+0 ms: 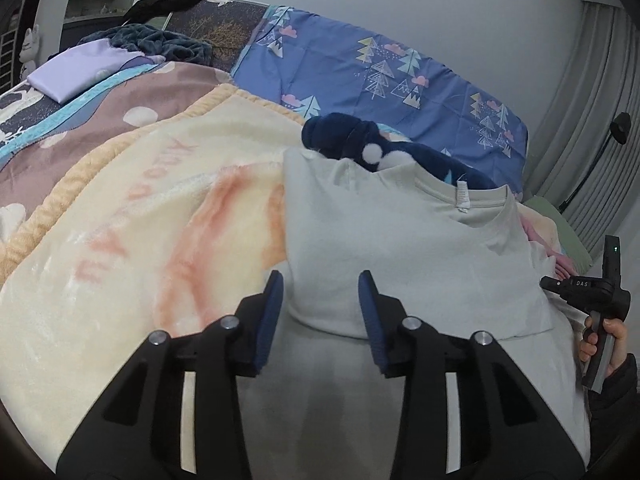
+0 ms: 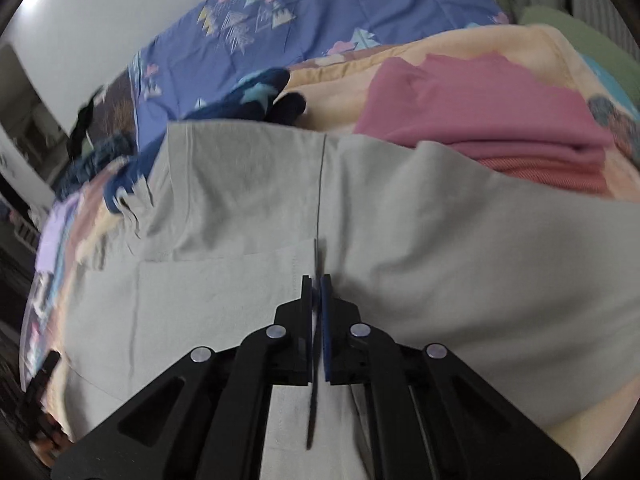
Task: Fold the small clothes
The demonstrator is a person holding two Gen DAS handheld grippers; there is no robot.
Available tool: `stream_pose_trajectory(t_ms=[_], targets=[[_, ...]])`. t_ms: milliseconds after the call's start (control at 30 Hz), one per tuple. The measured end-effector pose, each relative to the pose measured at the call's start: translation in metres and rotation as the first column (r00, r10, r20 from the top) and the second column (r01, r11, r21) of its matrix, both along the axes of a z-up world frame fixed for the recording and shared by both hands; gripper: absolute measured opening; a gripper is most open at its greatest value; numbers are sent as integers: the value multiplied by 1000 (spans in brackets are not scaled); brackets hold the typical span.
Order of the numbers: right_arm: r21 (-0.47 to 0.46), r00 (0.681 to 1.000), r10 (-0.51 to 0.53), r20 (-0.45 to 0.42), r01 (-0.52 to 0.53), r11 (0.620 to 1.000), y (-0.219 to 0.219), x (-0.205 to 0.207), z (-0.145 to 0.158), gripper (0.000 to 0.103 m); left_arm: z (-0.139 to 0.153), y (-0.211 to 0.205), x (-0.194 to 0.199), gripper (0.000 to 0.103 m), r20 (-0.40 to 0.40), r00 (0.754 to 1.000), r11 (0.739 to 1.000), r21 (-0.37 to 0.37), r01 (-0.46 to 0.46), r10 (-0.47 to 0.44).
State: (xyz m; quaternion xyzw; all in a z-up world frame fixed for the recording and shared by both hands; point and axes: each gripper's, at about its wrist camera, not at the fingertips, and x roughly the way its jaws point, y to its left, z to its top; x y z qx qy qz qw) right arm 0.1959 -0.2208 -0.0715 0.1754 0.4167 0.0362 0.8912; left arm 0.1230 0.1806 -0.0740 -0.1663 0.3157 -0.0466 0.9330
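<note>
A pale grey T-shirt [image 1: 400,260] [image 2: 440,240] lies on a bed, its neck and label towards the far side. One side is folded over the body. My left gripper [image 1: 320,300] hovers over the shirt's near left part. It is open, its blue pads [image 1: 272,312] apart with nothing pressed between them. My right gripper [image 2: 317,280] is shut, and a thin edge of the shirt's cloth shows between its pads. In the left wrist view the right gripper [image 1: 548,284] sits at the shirt's right edge, held by a hand [image 1: 612,340].
A cream fleece blanket [image 1: 140,220] covers the bed under the shirt. A navy fleece garment [image 1: 360,140] [image 2: 256,96] lies beyond the collar. Folded pink clothes [image 2: 480,112] lie at the far right, a blue tree-print duvet [image 1: 380,68] at the back, a lilac cloth [image 1: 76,72] far left.
</note>
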Motion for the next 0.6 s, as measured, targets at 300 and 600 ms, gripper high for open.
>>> stream_pose_trajectory(t_ms=[300, 600], targets=[[-145, 983, 167, -78, -177, 973, 52, -18, -39, 5, -39, -54, 82, 28, -237, 971, 982, 174, 76, -33], [45, 984, -129, 125, 124, 991, -85, -84, 20, 9, -1, -78, 63, 32, -133, 987, 980, 168, 109, -87]])
